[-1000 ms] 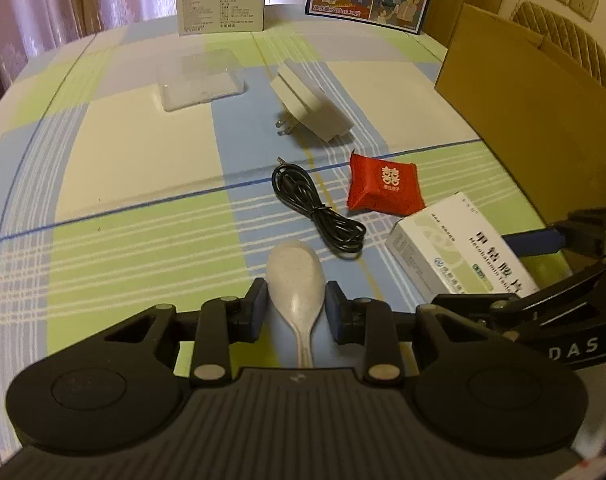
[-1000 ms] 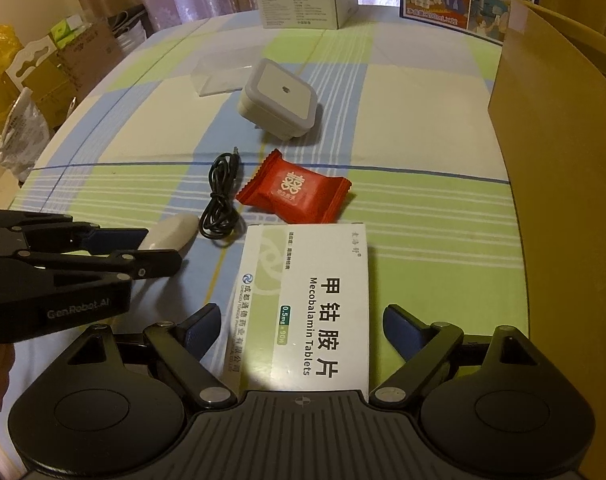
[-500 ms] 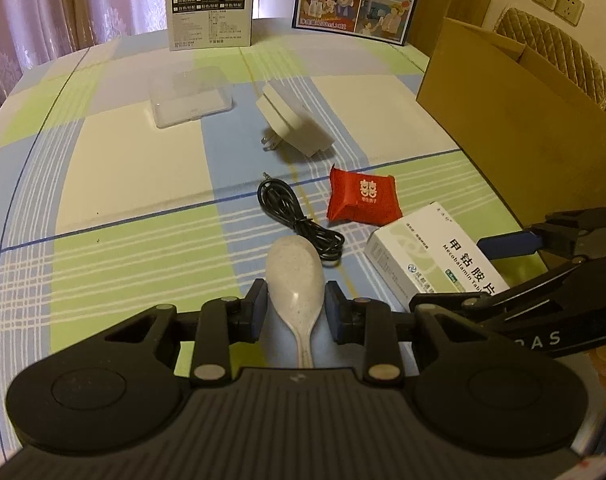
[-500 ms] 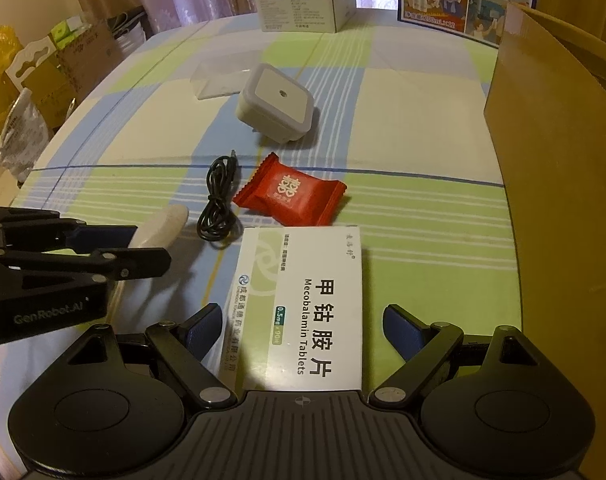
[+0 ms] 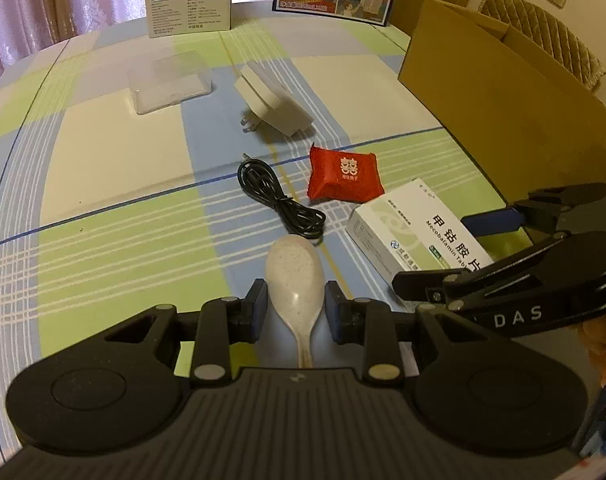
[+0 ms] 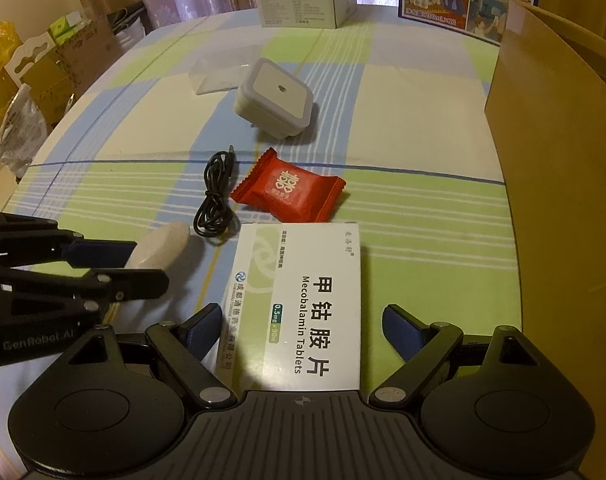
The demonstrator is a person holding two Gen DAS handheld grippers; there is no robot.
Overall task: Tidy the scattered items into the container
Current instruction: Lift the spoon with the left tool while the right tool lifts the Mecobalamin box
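Checked cloth covers the worktop (image 5: 103, 168); cardboard box (image 5: 503, 92) at right, inside hidden. Left gripper (image 5: 296, 308) jaws clamp the spoon (image 5: 295, 276); right gripper (image 6: 299, 330) jaws wide, straddling the tablet box (image 6: 303, 300).

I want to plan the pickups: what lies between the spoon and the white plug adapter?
The coiled black cable lies between spoon and adapter, seen in the left wrist view.

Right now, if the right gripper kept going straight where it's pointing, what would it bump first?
Probably the white tablet box, which lies between the open fingers of the right gripper. The red candy packet is beyond it.
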